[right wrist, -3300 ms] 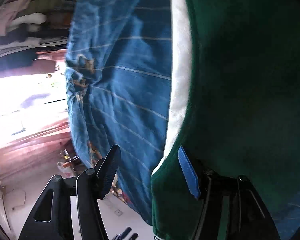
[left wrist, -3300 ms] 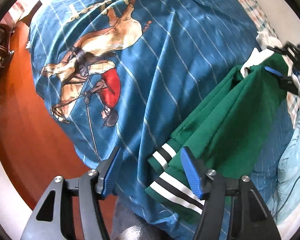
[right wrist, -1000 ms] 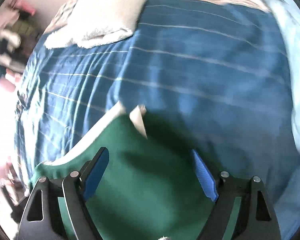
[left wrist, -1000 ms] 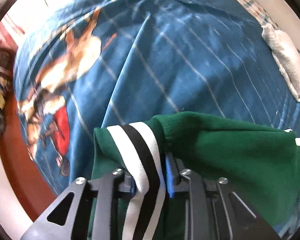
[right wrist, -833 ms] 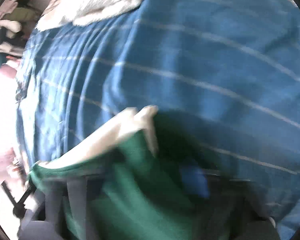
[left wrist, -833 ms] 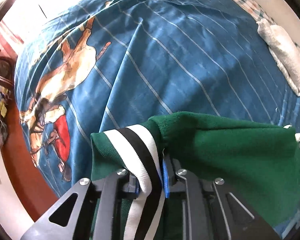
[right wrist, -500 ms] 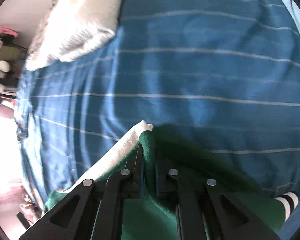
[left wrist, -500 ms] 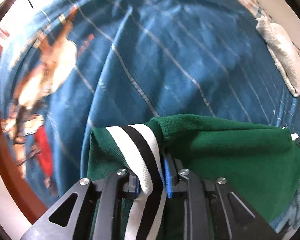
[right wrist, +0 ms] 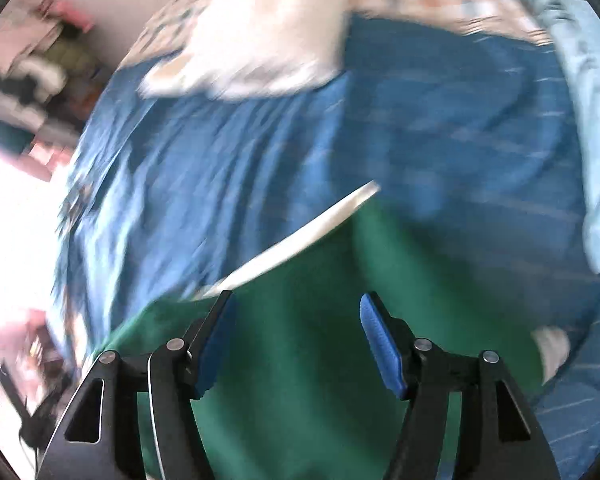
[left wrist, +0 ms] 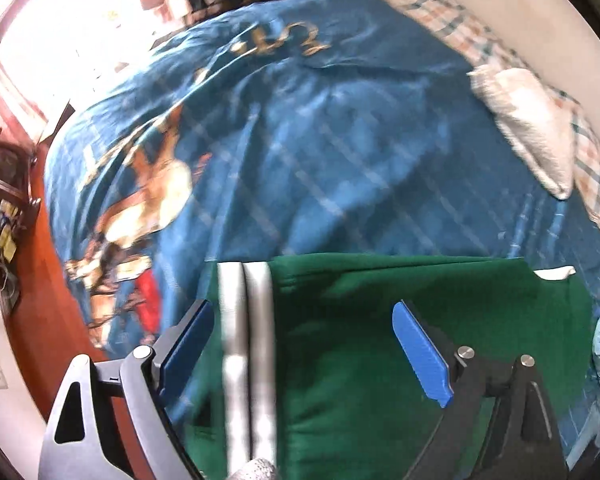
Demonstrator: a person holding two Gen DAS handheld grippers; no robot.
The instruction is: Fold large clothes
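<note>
The left tongs are held wide apart, with nothing gripped between the blue pads. The right tongs are also spread, somewhat less widely, and their pads clamp nothing.

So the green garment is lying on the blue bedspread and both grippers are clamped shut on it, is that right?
Not quite. The green garment does lie on the blue bedspread, but neither gripper is clamped: the left gripper in the left wrist view and the right gripper in the right wrist view both stand with jaws apart over the cloth.
</note>
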